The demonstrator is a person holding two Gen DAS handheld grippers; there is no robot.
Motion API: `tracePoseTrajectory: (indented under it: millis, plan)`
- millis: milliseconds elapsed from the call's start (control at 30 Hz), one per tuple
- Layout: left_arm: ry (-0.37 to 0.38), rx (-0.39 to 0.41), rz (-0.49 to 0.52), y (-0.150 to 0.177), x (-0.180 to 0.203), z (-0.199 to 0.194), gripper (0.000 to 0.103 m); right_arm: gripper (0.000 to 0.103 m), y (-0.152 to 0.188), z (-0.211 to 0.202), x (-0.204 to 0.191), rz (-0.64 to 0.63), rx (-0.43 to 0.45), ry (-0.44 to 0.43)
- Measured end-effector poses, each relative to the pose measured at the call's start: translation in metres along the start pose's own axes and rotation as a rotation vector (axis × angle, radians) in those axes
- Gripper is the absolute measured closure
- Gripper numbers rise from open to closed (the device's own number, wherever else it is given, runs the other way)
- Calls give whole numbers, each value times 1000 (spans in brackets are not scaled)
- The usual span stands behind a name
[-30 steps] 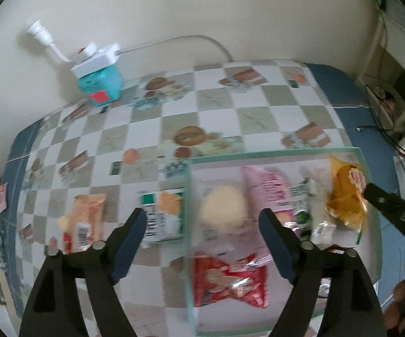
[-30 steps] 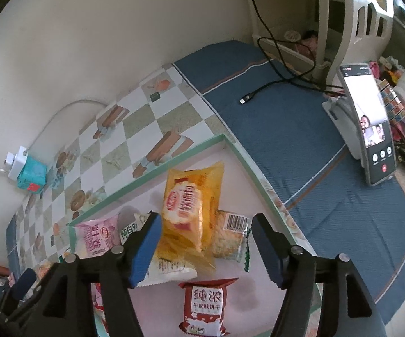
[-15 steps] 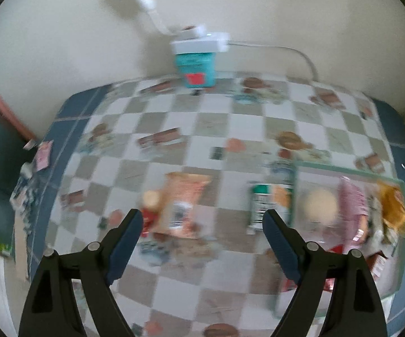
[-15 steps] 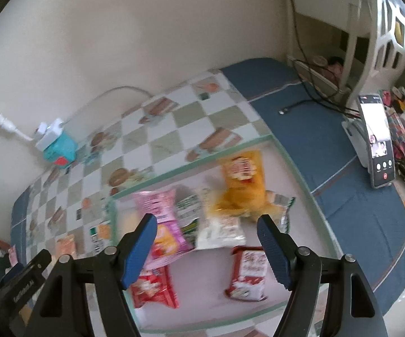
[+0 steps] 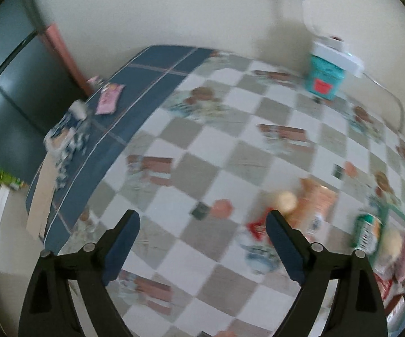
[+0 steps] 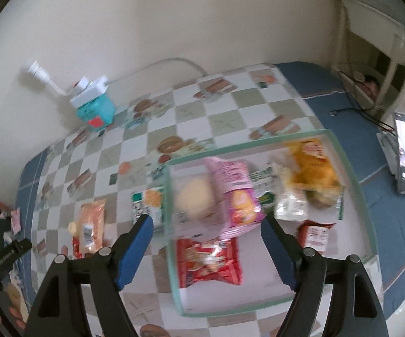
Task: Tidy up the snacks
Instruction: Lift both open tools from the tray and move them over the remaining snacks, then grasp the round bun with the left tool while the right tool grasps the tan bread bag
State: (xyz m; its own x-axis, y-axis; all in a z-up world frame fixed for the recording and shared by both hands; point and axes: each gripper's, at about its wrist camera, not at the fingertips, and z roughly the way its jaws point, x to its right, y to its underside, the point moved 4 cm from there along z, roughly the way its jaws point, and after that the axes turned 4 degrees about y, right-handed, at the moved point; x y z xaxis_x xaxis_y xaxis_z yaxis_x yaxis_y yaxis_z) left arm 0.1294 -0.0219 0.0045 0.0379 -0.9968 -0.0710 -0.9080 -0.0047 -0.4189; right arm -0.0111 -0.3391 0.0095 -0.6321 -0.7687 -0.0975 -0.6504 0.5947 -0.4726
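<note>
Both tools are released with nothing between their fingers, and both have just been opening wider. The left tool [image 5: 201, 243] hangs over bare checkered desk [image 5: 230, 151]. The right tool [image 6: 206, 245] hangs over the clear tray [image 6: 351, 168] of snacks [image 6: 230, 193]; an orange packet [image 6: 91, 224] lies outside, toward the desk's left edge.

clear tray [image 6: 351, 168] sitting flat on checkered cloth | inside lying: pink bag [image 6: 234, 193], yellow bag [image 6: 311, 168], red packet [image 6: 208, 261], round bun [image 6: 194, 199] | outside, left of it, lying: orange packet [image 6: 91, 224], green-white packet [image 6: 146, 205]
</note>
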Motion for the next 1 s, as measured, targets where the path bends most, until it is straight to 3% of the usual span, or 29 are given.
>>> tracePoseTrajectory:
  millis: [33,100,267,433,600,767,1000]
  plan:
    - [2,-7,-11,-1,-6,3,11,19,1,2,-7,-12,-1,-5]
    - [13,-27,-39,-3,-19,11,11,7,3,4,-21,-34,-3,-17]
    - [19,-41,-96,-10,-46,24,11,1,10,12,-52,-89,-11,-27]
    - [25,-40,-129,-18,-64,34,3,0,16,20,-83,-139,-24,-51]
    - [42,-49,-135,-25,-68,52,3,0,19,32,-111,-163,-29,-67]
    - [93,-114,-154,-25,-64,81,3,0,24,52,-134,-145,-66,-116]
    - [159,-86,-178,-39,-53,91,3,0,32,86,-162,-129,-114,-160]
